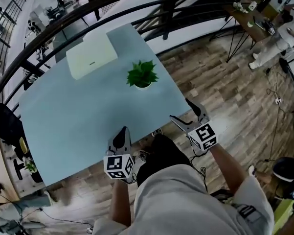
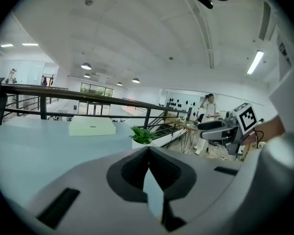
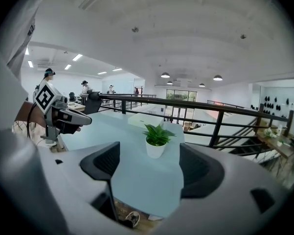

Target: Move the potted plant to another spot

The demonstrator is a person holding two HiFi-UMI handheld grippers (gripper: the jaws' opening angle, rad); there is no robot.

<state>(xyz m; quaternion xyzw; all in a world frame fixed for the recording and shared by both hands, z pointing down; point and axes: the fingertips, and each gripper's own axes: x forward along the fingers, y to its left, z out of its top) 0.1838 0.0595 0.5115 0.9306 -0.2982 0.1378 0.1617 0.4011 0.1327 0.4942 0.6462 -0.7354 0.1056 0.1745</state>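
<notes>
Risk: pot tipping | right gripper [image 1: 180,109] stands wide open, empty; left gripper [image 1: 122,130] has its jaws together, empty | potted plant [image 3: 156,141] is upright ahead of my right jaws, well apart, on the pale blue table [image 1: 78,116] | if I close on the leaves or nudge the pot off-centre, I expect it to topple.

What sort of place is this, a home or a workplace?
Probably an open-plan office or lab on an upper level: a black railing runs behind the table, other people stand near desks, and strip lights line the ceiling.
</notes>
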